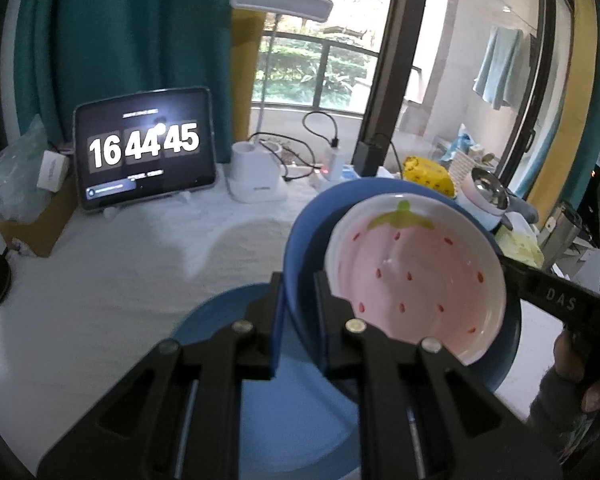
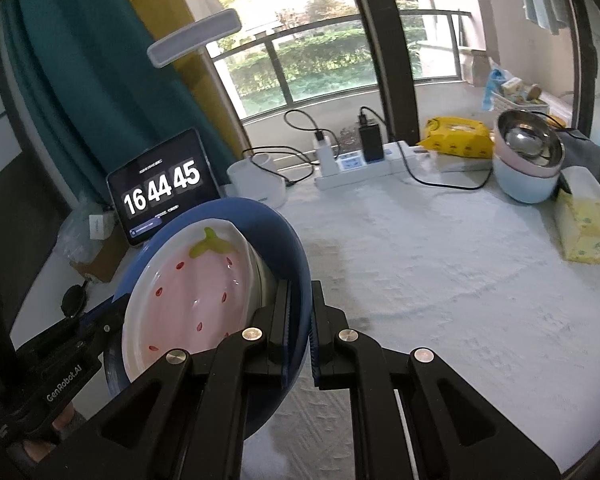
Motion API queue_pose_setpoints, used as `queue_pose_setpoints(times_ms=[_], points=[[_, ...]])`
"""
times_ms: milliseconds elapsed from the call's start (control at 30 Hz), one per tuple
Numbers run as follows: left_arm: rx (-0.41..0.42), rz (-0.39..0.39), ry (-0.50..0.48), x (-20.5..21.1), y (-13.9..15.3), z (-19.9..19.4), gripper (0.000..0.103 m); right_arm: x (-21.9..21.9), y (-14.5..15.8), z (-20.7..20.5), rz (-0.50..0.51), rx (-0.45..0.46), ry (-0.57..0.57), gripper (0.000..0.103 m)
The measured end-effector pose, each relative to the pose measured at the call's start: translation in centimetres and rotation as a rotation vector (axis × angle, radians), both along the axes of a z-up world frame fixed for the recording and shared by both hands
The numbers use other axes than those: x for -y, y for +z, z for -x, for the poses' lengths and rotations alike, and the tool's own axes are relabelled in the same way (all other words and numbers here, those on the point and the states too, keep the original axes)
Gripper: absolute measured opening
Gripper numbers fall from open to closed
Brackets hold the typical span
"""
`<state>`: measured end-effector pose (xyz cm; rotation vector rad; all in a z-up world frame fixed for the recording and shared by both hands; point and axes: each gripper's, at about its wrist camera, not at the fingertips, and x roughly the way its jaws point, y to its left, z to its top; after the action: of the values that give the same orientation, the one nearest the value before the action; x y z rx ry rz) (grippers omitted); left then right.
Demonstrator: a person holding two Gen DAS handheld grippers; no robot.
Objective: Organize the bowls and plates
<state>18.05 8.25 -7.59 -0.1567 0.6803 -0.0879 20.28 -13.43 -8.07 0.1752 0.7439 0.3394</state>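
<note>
strawberry bowl (image 1: pixel 416 276) in blue bowl (image 1: pixel 300 248), both tongs clamping rim

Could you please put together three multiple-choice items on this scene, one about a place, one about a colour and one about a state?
1. Where is the strawberry dish?
A. inside the blue bowl
B. on the tablet
C. under the desk lamp

2. What colour is the plate lying below the bowl?
A. red
B. blue
C. black

3. How is the blue bowl held?
A. by no gripper
B. by one gripper only
C. by both grippers, one on each side of its rim

Answers:
1 A: the strawberry dish sits within the blue bowl.
2 B: the plate below it is blue.
3 C: the left gripper clamps the rim on one side, and the right gripper clamps the rim on the other.
</note>
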Motion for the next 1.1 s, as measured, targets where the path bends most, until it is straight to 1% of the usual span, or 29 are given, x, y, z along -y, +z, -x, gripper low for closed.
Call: queue_pose_setpoints(times_ms=[333, 667, 933, 1100], points=[[-0.022, 0.004, 0.057, -3.0, -0.8, 0.1, 0.013, -3.5, -0.9, -0.9, 0.004, -0.023, 0.051, 0.009], [-0.070, -0.002, 0.100, -5.1, -2.4, -0.5, 0.013, -5.9, -2.5, -2.2, 0.009, -0.065, 0.092, 0.009], [-0.093, -0.013, 0.107, -5.6, -3.2, -1.0, 0.013, -6.8, -4.0, -3.1, 0.009, -0.113, 0.106, 0.009], [-0.081, -0.046, 0.083, -5.2, -3.2, -0.6, 0.013, -6.9, -5.2, -3.6, 0.016, -0.162, 0.103, 0.009]])
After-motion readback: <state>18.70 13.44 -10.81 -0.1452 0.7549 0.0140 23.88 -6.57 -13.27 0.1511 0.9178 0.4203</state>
